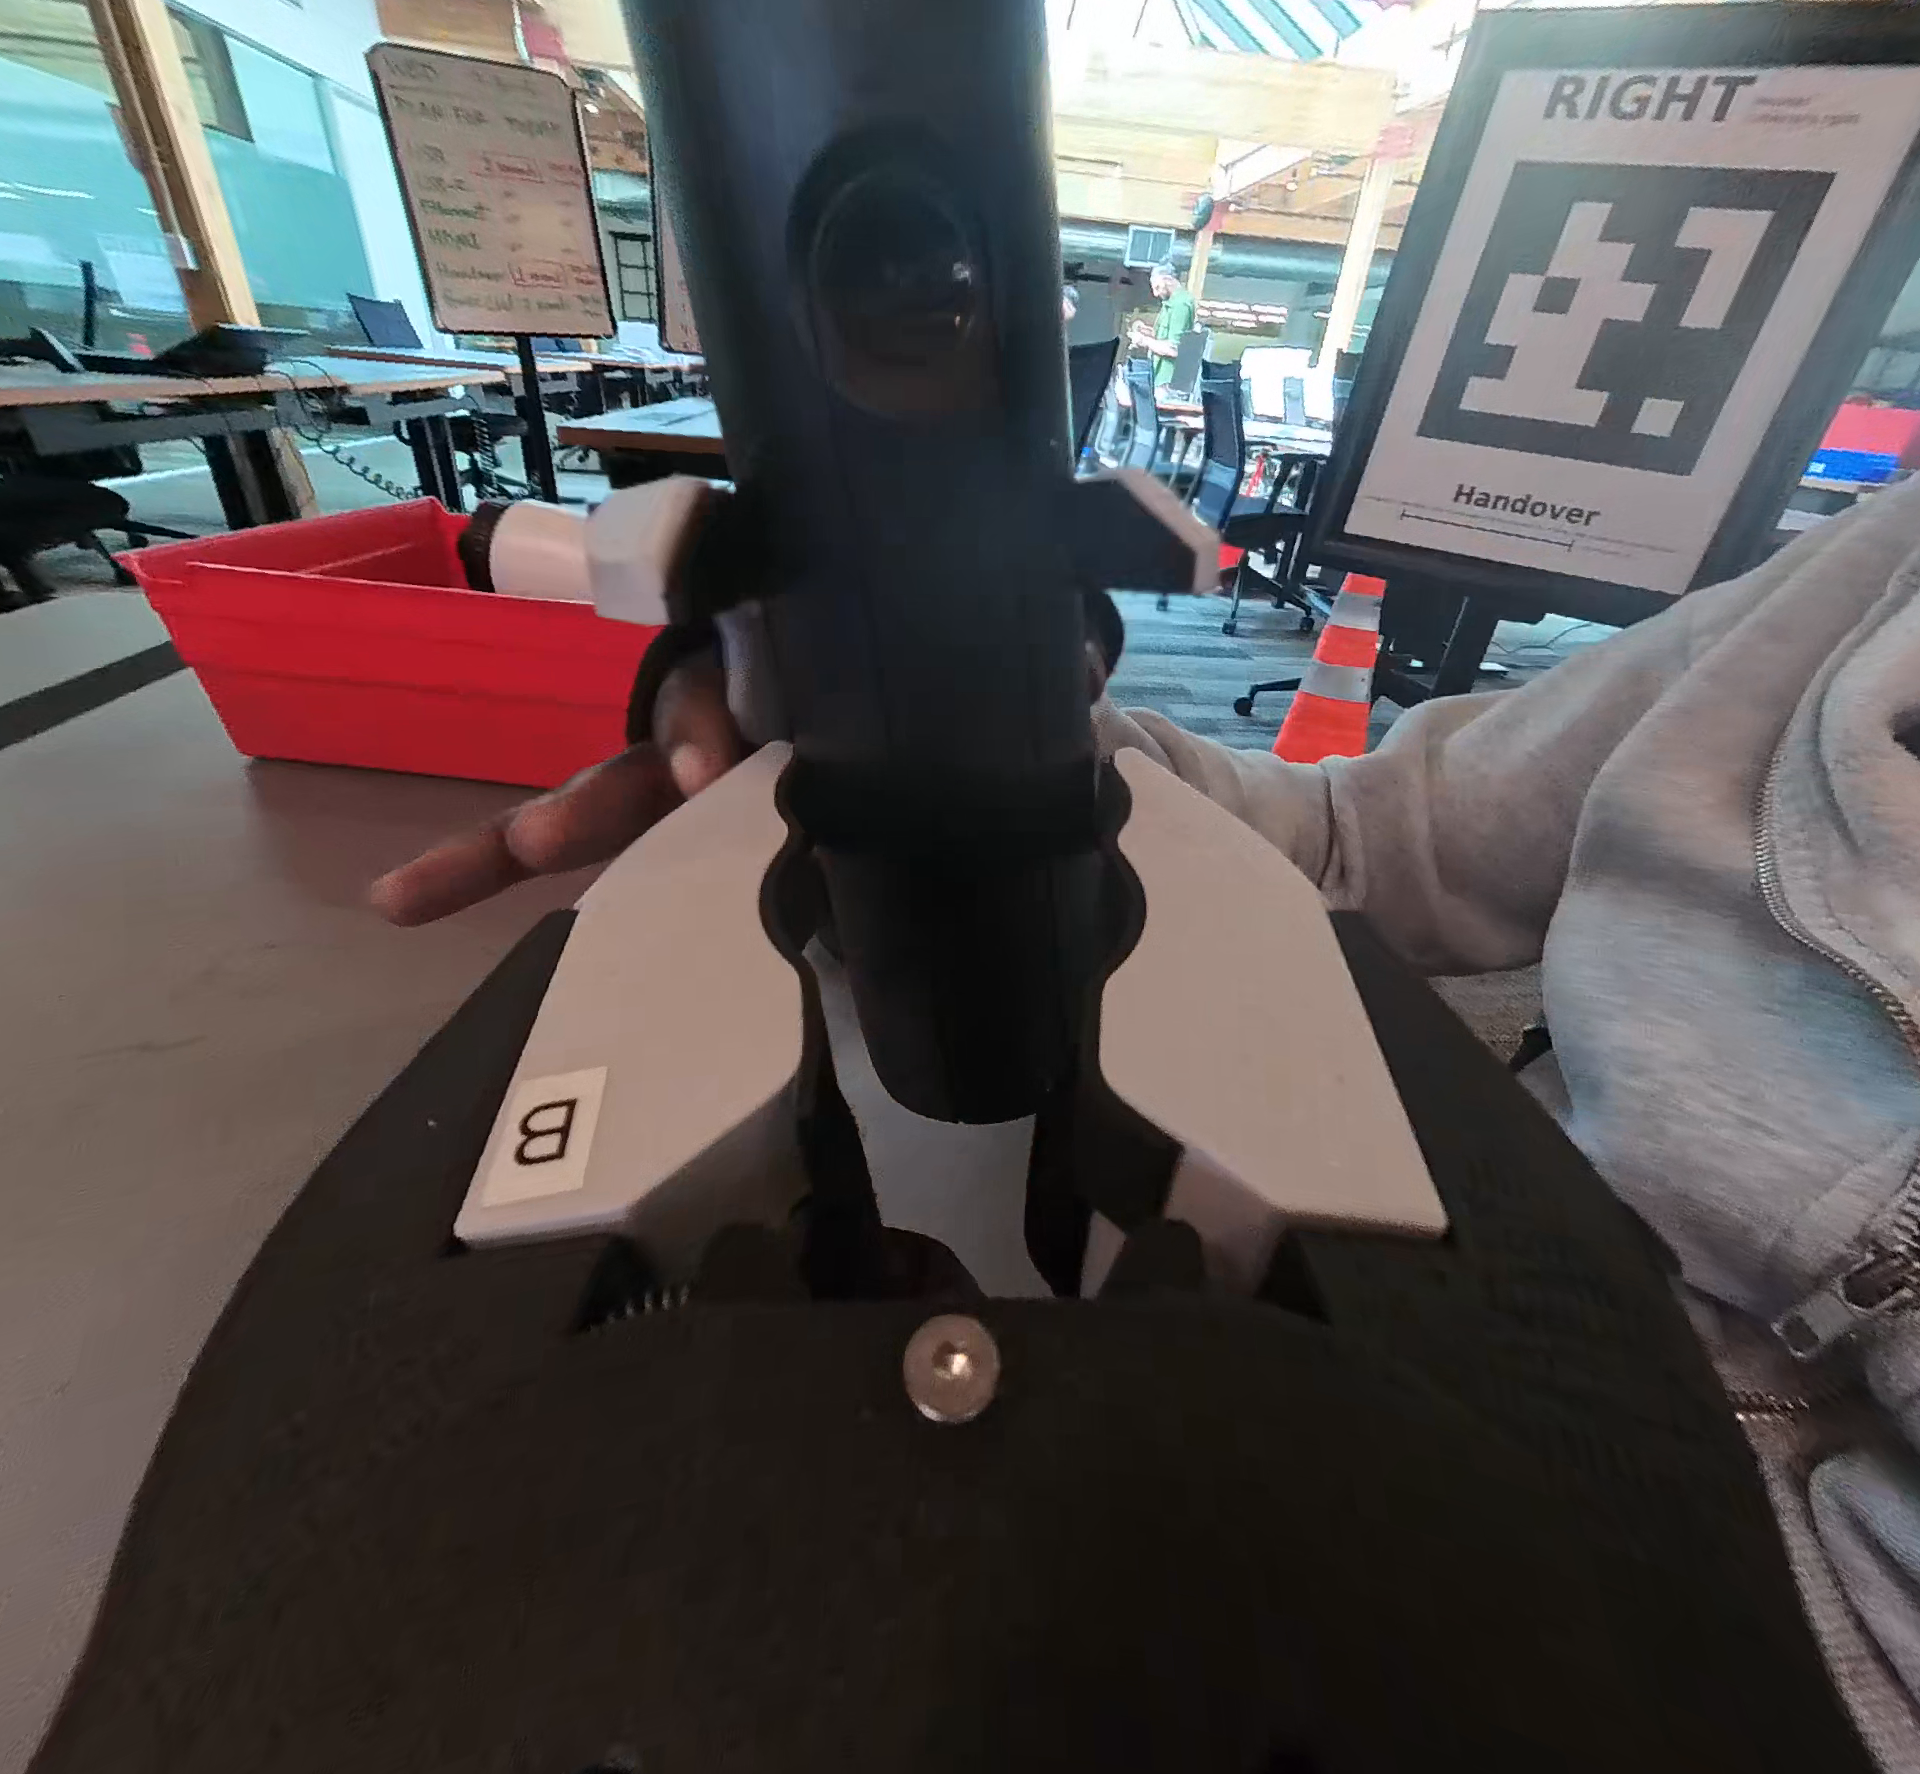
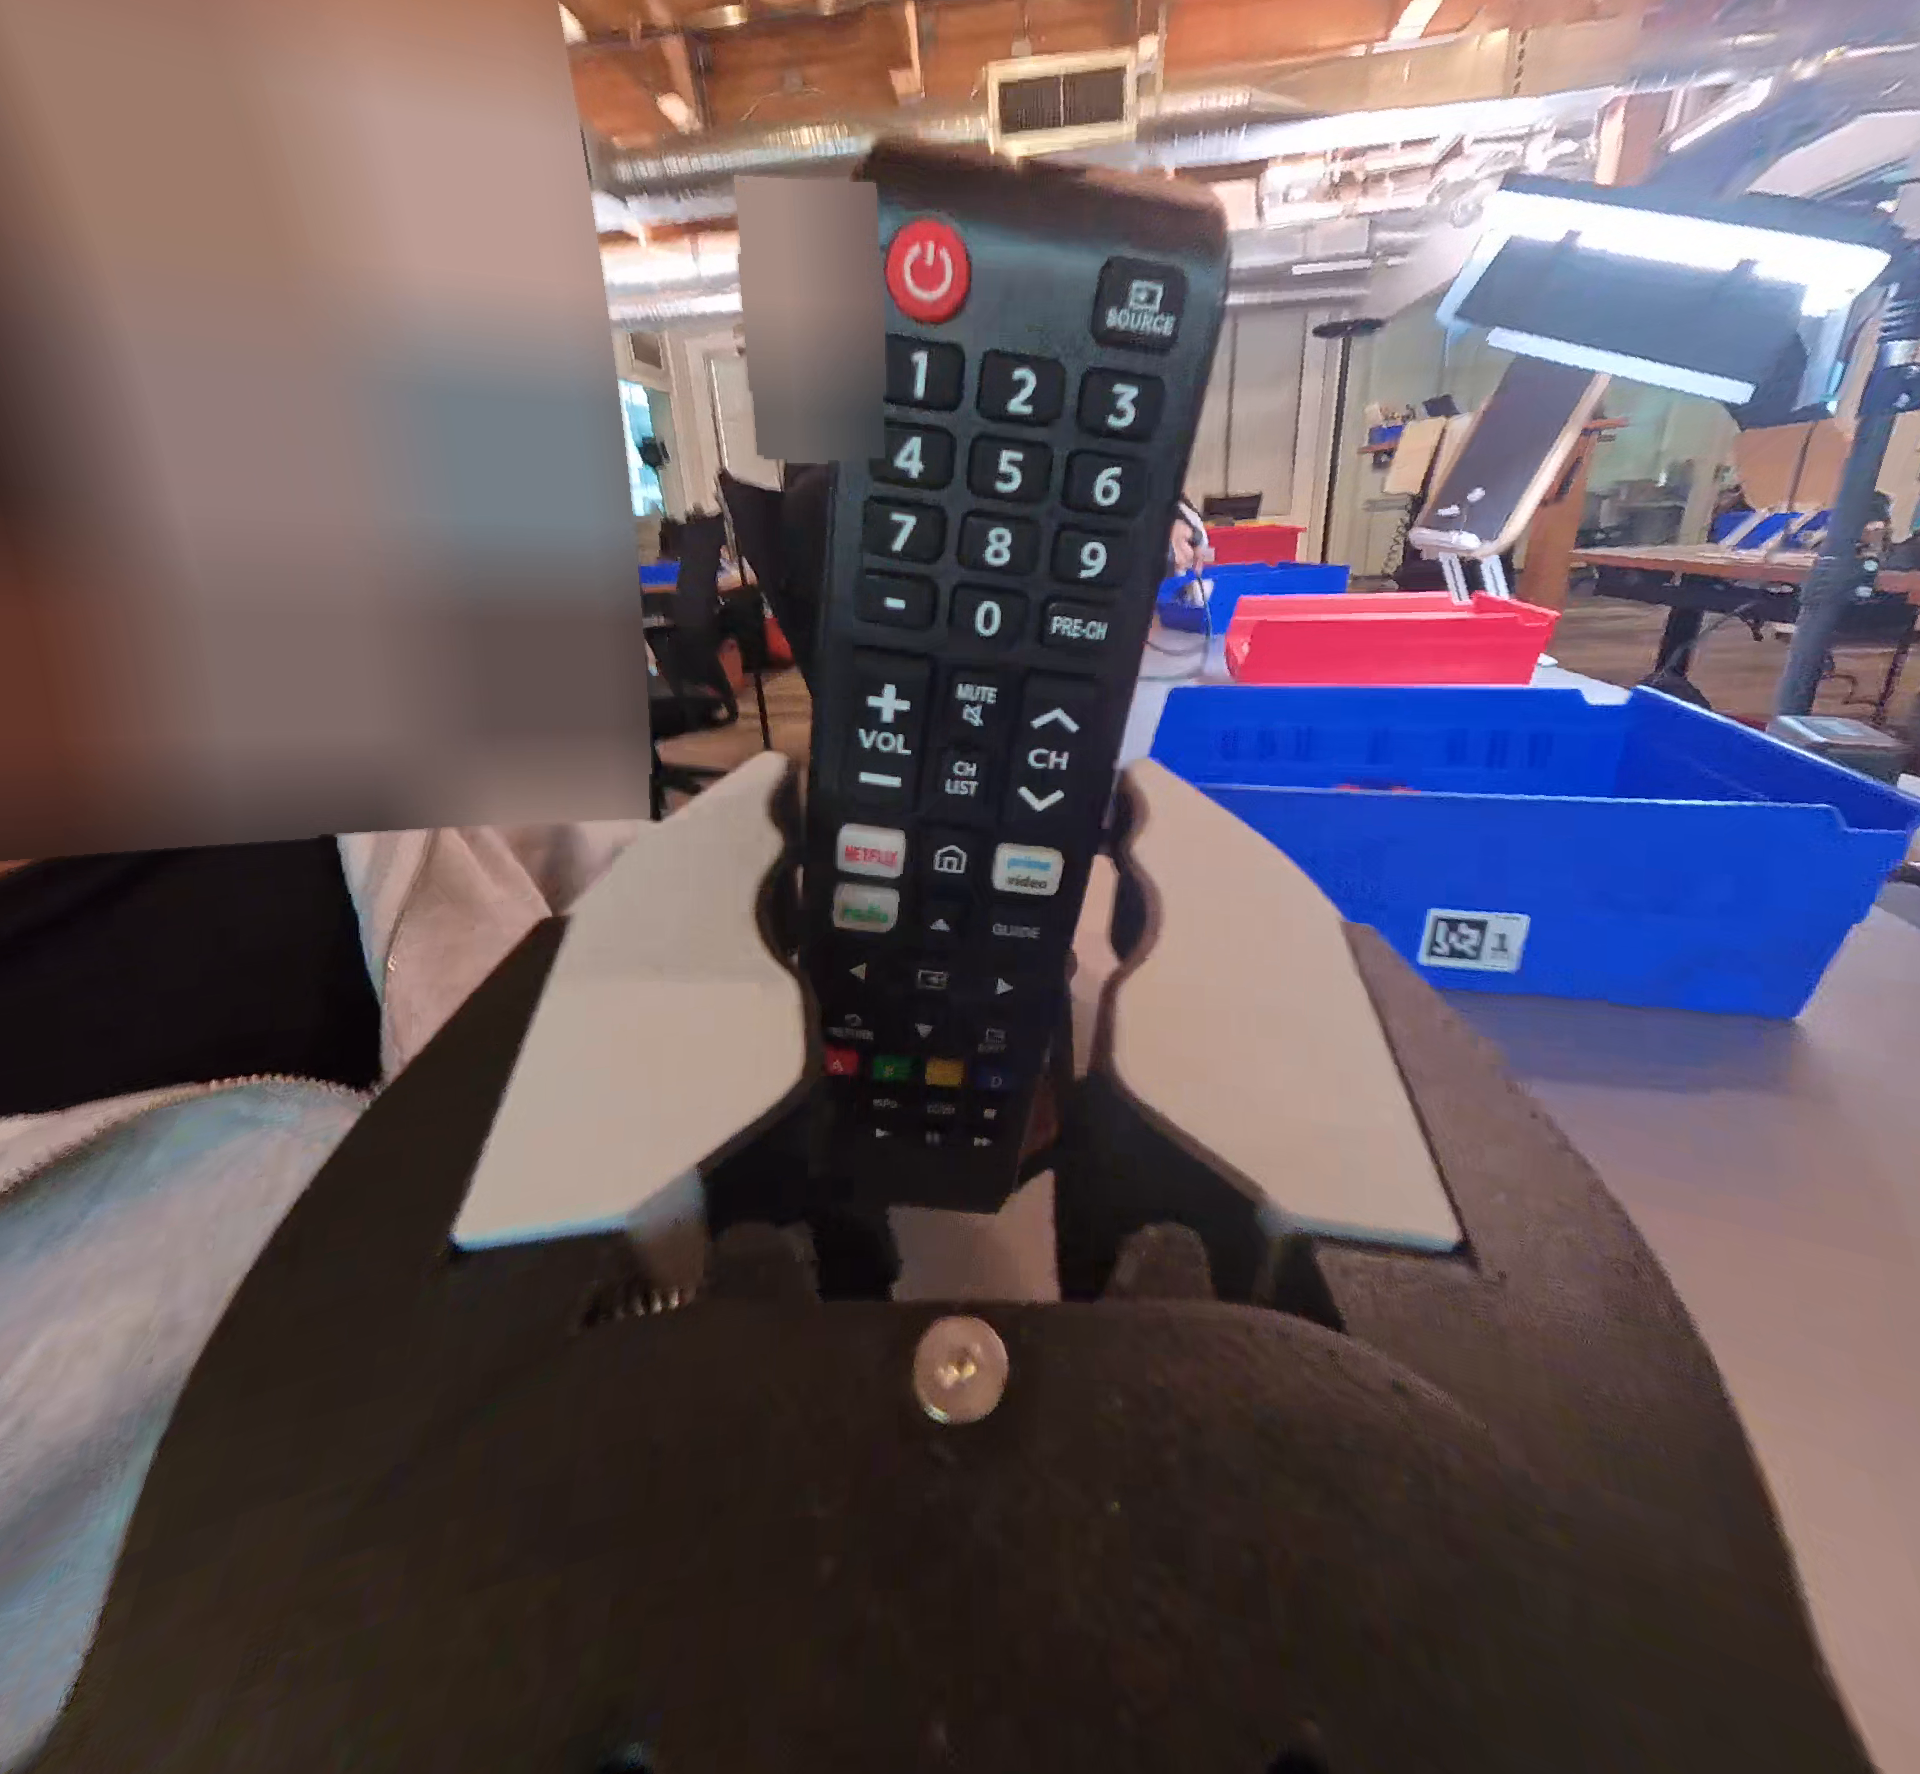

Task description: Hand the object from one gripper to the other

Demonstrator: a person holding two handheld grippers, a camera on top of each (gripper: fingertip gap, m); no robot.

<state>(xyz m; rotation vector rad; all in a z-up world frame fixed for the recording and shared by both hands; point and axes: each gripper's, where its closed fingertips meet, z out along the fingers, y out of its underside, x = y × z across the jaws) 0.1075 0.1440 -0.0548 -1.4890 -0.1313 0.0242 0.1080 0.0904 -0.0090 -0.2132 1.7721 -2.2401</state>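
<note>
Both tongs, left (image 1: 951, 851) and right (image 2: 951, 883), pinch the upright remote (image 2: 997, 644) between their fingers.

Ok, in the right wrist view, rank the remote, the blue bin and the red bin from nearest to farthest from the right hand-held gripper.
1. Remote: clamped between the fingers of the right hand-held gripper, standing upright at centre.
2. Blue bin: on the table, to the right of the gripper.
3. Red bin: behind the blue bin, farther back on the right.
</note>
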